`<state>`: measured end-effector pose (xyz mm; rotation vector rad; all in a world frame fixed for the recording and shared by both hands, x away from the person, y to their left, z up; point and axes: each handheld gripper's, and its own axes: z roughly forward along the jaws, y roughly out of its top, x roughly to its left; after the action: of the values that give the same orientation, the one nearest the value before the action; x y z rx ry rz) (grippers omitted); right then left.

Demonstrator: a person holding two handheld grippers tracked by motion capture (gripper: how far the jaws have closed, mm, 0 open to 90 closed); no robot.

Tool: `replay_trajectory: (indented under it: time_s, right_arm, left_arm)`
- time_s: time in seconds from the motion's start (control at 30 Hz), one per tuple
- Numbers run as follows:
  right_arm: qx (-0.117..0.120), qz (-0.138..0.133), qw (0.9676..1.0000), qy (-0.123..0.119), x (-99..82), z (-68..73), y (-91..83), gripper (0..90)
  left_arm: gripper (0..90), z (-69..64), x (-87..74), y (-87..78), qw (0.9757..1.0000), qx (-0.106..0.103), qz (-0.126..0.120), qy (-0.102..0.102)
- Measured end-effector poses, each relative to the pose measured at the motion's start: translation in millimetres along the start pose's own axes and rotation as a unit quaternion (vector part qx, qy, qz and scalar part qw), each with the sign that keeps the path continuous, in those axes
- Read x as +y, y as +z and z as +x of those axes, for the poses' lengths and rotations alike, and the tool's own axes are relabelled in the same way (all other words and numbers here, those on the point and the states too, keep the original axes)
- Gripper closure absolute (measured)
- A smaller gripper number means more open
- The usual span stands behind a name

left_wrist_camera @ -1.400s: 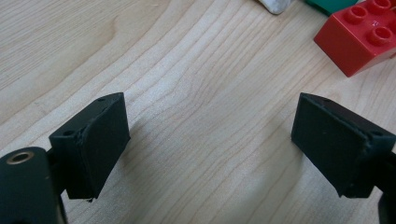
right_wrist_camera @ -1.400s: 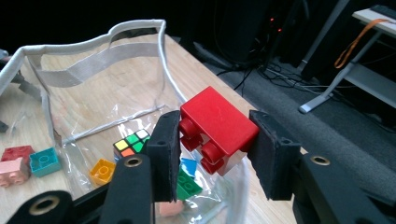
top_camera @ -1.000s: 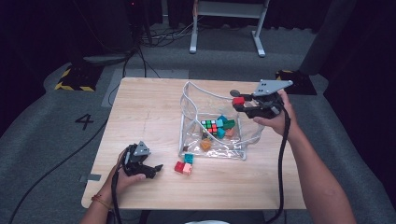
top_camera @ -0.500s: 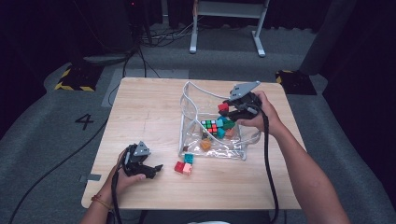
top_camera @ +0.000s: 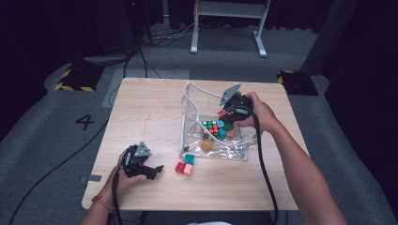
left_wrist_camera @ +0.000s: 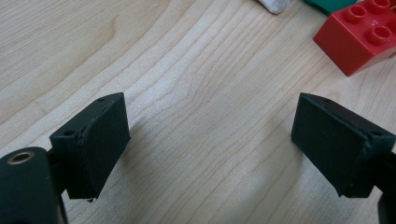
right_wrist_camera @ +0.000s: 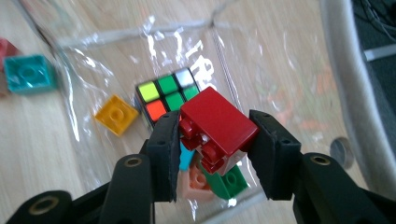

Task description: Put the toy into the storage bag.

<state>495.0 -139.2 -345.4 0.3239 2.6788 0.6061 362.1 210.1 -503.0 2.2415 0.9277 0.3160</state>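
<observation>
High view, near to far. Left gripper [top_camera: 157,168] rests on the table [top_camera: 141,112] at about 7 o'clock, its jaws spread wide with nothing between them; in the left gripper view only bare wood lies between the pads, with a red brick [left_wrist_camera: 362,35] at 1 o'clock. Just beyond it, at 6 o'clock of the bag, two loose bricks wait outside: that red brick and a teal brick [top_camera: 189,158], touching each other. The clear bag [top_camera: 187,101] sits at table centre, mouth up, already holding a cube puzzle [top_camera: 211,126], an orange brick [top_camera: 206,145] and several others in green, teal and salmon. At 2 o'clock the right gripper [top_camera: 223,114] is inside the bag's mouth, jaws clenched on a dark red brick [right_wrist_camera: 215,128], which hangs above the puzzle and has not been let go. Judged progress: most pieces are packed; one is about to be dropped in, and two on the table remain to be collected.
</observation>
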Motion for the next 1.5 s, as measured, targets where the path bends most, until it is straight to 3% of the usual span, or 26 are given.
replay_trajectory:
  time_s: [0.47, 0.77, 0.93, 1.03, 1.17, 1.27, 1.4, 1.5]
  right_arm:
    - [-0.009, 0.081, 0.9966, 0.012, -31.8, -11.5, -10.4, 55.6]
    - [-0.005, 0.081, 0.9964, 0.024, -49.3, -16.0, -17.7, 55.4]
    - [-0.004, 0.065, 0.9974, 0.031, -53.7, -15.9, -19.6, 54.7]
    - [-0.007, 0.056, 0.9974, 0.046, -55.4, -15.5, -21.4, 48.9]
    - [0.001, 0.02, 0.9982, 0.056, -58.1, -13.2, -27.4, 46.5]
    - [0.0, -0.021, 0.9975, 0.067, -61.8, -10.3, -35.1, 44.3]
    - [-0.011, -0.056, 0.9949, 0.084, -66.7, -7.1, -48.7, 38.3]
    - [-0.024, -0.093, 0.9891, 0.112, -72.1, -3.6, -59.6, 34.0]
  left_arm:
    - [11.5, 0.0, 0.0, 0.0, 1.0, -0.001, 0.0, -0.001]
    - [11.5, 0.1, 0.1, -0.3, 1.0, 0.002, 0.001, 0.0]
    - [11.5, 0.0, 0.1, -0.3, 1.0, 0.002, 0.001, -0.001]
    - [11.5, 0.1, 0.1, -0.3, 1.0, 0.002, 0.001, 0.0]
    - [11.5, 0.1, 0.1, -0.3, 1.0, 0.002, 0.001, 0.0]
    - [11.5, 0.1, 0.1, -0.4, 1.0, 0.002, 0.002, 0.0]
    - [11.5, 0.1, 0.1, -0.4, 1.0, 0.002, 0.002, 0.0]
    - [11.5, 0.2, 0.1, -0.3, 1.0, 0.003, 0.001, 0.001]
